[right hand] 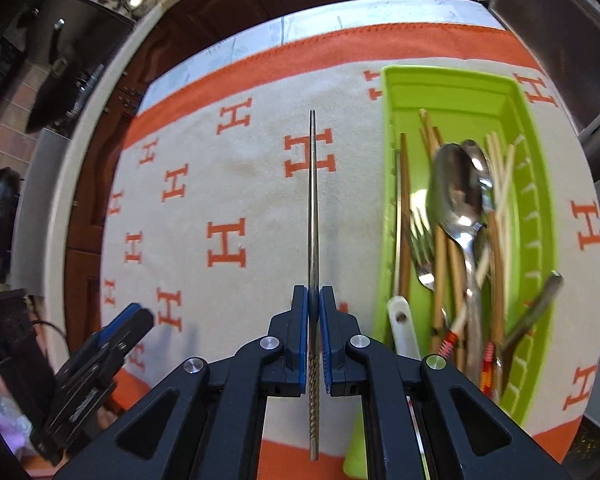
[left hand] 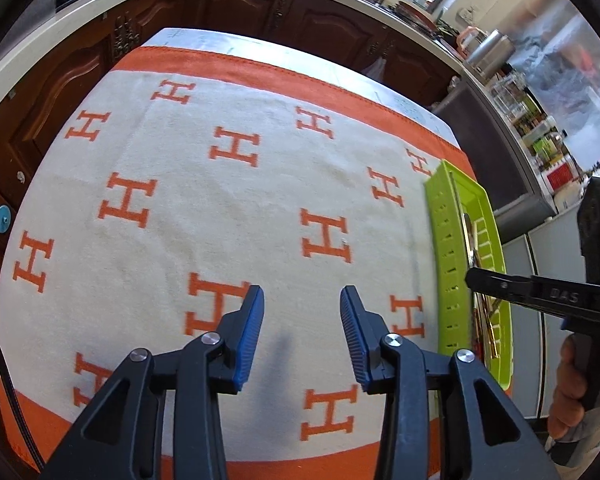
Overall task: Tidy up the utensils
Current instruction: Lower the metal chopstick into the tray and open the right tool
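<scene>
The right gripper [right hand: 314, 312] clenches a metal chopstick [right hand: 313, 200] — long axis straight up mid-frame — tray [right hand: 540, 184] at right; the left gripper [left hand: 302, 320] is released, empty.

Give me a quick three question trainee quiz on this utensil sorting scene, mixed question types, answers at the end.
1. True or false: the right gripper is shut on a metal chopstick.
2. Multiple choice: the spoons lie A) on the cloth, B) in the green tray, C) in the left gripper.
3. Fill in: the left gripper's jaws are ____ with nothing between them.

Key: 1 true; 2 B; 3 open.
</scene>
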A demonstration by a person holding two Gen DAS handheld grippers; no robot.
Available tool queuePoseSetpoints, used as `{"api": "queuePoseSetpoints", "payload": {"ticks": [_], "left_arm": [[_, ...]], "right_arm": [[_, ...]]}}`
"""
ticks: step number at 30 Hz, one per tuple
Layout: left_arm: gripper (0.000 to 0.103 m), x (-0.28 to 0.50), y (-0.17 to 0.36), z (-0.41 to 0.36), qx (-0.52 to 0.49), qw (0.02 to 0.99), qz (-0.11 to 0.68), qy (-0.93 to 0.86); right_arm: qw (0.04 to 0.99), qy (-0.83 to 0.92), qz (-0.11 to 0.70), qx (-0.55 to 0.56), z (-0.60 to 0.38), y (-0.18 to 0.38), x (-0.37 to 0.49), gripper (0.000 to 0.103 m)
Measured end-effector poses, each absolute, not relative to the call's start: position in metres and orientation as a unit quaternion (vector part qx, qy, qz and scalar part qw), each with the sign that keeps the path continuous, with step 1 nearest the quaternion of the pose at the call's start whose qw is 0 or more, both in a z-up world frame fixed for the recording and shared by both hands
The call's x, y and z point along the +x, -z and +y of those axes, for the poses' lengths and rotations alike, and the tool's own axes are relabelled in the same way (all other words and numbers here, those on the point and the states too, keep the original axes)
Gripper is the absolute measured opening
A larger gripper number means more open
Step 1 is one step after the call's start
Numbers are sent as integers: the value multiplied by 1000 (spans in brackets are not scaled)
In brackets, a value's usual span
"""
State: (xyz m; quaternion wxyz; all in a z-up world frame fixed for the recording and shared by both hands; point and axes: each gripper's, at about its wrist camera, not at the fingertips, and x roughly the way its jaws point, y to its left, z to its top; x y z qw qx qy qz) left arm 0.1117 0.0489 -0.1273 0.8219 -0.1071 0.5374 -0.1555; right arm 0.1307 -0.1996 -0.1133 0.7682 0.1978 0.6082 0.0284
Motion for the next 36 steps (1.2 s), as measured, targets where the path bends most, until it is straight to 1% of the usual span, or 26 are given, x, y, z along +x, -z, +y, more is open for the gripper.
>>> {"api": "queuePoseSetpoints", "payload": {"ticks": [5, 7, 9, 12, 15, 21, 23, 25, 27, 36], "left_arm": [[44, 99, 117, 17, -71, 823, 535, 178], [50, 94, 113, 1, -54, 823, 534, 187], [62, 90, 108, -14, -40, 824, 531, 192], [72, 85, 99, -35, -18, 829, 522, 199], [79, 85, 91, -55, -1, 836, 513, 197], [80, 93, 80, -77, 12, 841, 506, 190], [81, 95, 78, -82, 17, 844, 503, 184], [85, 96, 77, -84, 18, 846, 501, 179], [86, 96, 77, -85, 19, 848, 500, 176], [86, 94, 83, -78, 21, 847, 508, 154]], "right_arm": [[775, -25, 591, 222, -239, 89, 90, 5], [776, -22, 588, 229, -257, 89, 78, 6], [775, -8, 586, 237, -276, 90, 66, 6], [778, 10, 580, 242, -301, 93, 56, 6], [782, 28, 575, 239, -315, 97, 58, 6], [792, 47, 570, 216, -337, 100, 76, 7], [794, 50, 568, 211, -337, 100, 84, 13], [797, 51, 563, 212, -335, 99, 91, 29], [804, 50, 552, 215, -333, 97, 94, 34], [814, 30, 532, 231, -311, 97, 86, 34]]}}
